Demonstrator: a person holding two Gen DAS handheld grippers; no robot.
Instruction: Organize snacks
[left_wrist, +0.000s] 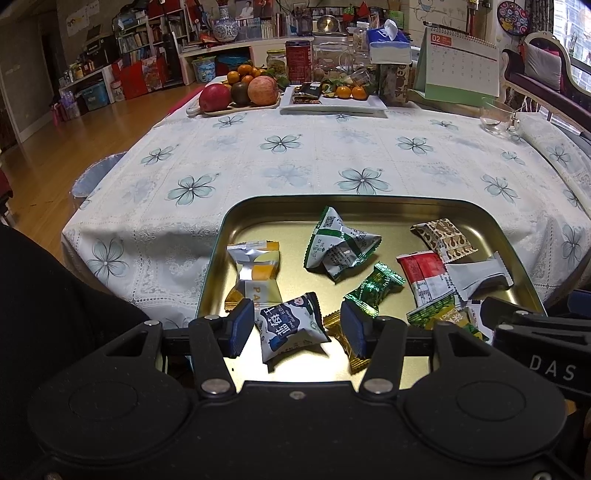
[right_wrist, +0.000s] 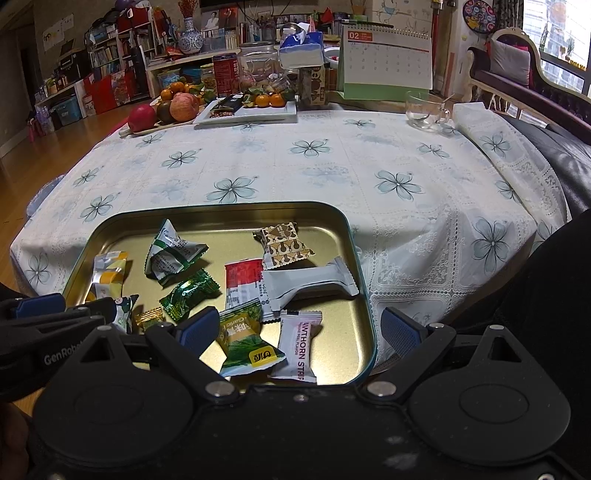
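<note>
A gold metal tin (left_wrist: 236, 221) (right_wrist: 347, 236) sits at the table's near edge with several wrapped snacks in it. My left gripper (left_wrist: 295, 328) is open over the tin's near left part; a blue-and-white packet (left_wrist: 291, 332) lies between its fingers, apart from both pads. A gold candy (left_wrist: 345, 339) lies by its right finger. My right gripper (right_wrist: 299, 332) is open over the tin's near right corner. A green garlic-pea packet (right_wrist: 247, 339) and a white hawthorn strip packet (right_wrist: 299, 347) lie between its fingers.
Further in the tin lie a yellow-white packet (left_wrist: 255, 266), green-white packet (left_wrist: 340, 247), dark green candy (left_wrist: 373, 288), red-white packet (left_wrist: 424, 273), grey bar (left_wrist: 476, 277) and brown patterned packet (left_wrist: 443, 236). A fruit plate (left_wrist: 240, 92), white tray (left_wrist: 332, 103), calendar (left_wrist: 458, 62) and glass cup (left_wrist: 495, 118) stand at the back.
</note>
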